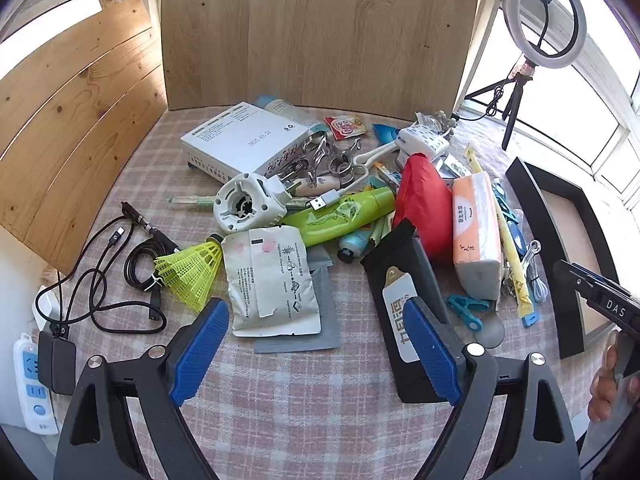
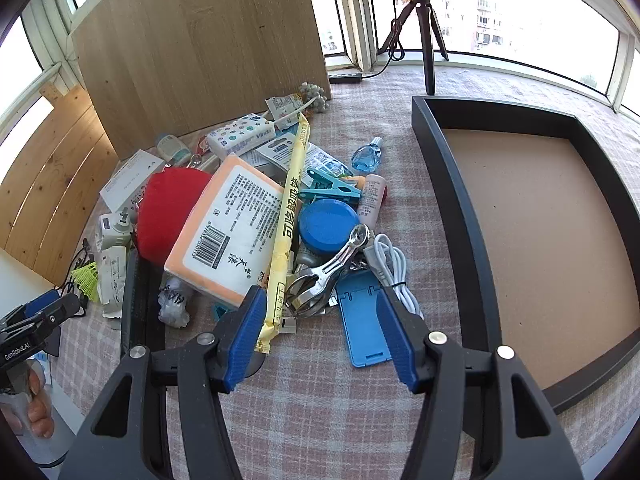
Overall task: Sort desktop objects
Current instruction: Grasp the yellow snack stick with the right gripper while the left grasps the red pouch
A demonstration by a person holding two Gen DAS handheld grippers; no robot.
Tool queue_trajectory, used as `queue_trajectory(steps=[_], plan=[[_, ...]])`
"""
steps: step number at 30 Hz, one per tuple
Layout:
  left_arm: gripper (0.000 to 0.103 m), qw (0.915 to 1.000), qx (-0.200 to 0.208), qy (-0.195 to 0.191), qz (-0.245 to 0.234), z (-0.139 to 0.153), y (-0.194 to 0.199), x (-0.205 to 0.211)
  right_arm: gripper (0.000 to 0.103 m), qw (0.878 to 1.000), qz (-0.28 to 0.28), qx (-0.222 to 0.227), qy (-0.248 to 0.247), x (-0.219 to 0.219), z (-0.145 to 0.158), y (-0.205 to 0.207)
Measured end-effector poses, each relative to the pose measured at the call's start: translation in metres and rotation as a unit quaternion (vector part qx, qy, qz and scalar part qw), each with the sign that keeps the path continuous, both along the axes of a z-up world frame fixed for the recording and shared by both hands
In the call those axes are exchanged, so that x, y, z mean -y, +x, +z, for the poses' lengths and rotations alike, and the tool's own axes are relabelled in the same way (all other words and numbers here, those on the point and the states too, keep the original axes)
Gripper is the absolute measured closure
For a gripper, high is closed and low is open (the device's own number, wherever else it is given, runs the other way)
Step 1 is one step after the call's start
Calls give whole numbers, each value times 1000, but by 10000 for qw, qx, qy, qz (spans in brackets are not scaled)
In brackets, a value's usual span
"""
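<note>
A heap of small objects covers the checked tablecloth. My left gripper (image 1: 316, 316) is open and empty above the cloth, its blue fingers flanking a torn white paper packet (image 1: 272, 280) and a black pouch (image 1: 408, 296). A yellow shuttlecock (image 1: 192, 270) lies just left of it. My right gripper (image 2: 320, 312) is open and empty, its fingers on either side of a metal clip (image 2: 328, 268), with a blue phone stand (image 2: 362, 320), a long yellow straw packet (image 2: 286, 220) and an orange tissue pack (image 2: 230, 228) close by. The black tray (image 2: 452, 200) is to the right, empty.
A wooden board (image 1: 316, 32) stands behind the heap. Black cables (image 1: 100, 276) and a power strip (image 1: 34, 384) lie at the left edge. A ring light on a tripod (image 1: 540, 16) stands at the back right by the window. A white box (image 1: 244, 140) sits at the back.
</note>
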State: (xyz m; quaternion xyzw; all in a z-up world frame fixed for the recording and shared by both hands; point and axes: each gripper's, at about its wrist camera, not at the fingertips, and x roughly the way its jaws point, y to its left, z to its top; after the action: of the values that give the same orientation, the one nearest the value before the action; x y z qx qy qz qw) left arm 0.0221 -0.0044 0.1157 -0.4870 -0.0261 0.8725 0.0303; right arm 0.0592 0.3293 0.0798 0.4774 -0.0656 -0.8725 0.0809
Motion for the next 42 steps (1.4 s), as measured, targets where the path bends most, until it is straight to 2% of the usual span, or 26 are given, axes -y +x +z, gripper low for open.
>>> queue_trajectory(steps=[3, 7, 11, 12, 18, 23, 31, 36, 39, 41, 42], plan=[[17, 9999, -99, 30, -91, 16, -14, -10, 50, 9999, 84, -67, -32, 0, 14, -14], [21, 9992, -232, -151, -305, 33, -43, -31, 52, 9996, 249, -85, -106, -1, 33, -41], [27, 9987, -28, -44, -506, 33, -73, -45, 54, 9990, 422, 72, -158, 0, 41, -72], [29, 9988, 33, -51, -494, 31, -80, -47, 58, 9987, 436, 175, -184, 2, 40, -81], [31, 9977, 302, -39, -601, 19, -105, -57, 64, 9952, 473, 739, -442, 5, 24, -121], [34, 9964, 560, 52, -636, 3, -121, -62, 65, 9919, 546, 1058, -441, 13, 2, -140], [48, 9938, 795, 19, -771, -16, -138, -70, 70, 9864, 636, 1409, -567, 26, -24, -172], [49, 9911, 981, 68, -893, -28, -141, -74, 72, 9835, 705, 1553, -608, 35, -37, -181], [55, 9897, 992, 13, -1030, -32, -139, -82, 75, 9822, 741, 1599, -646, 39, -43, -181], [69, 9891, 999, 82, -1075, -32, -139, -84, 82, 9814, 756, 1636, -661, 41, -47, -179], [73, 9890, 1001, 152, -1082, -31, -140, -84, 88, 9811, 762, 1638, -688, 41, -48, -178]])
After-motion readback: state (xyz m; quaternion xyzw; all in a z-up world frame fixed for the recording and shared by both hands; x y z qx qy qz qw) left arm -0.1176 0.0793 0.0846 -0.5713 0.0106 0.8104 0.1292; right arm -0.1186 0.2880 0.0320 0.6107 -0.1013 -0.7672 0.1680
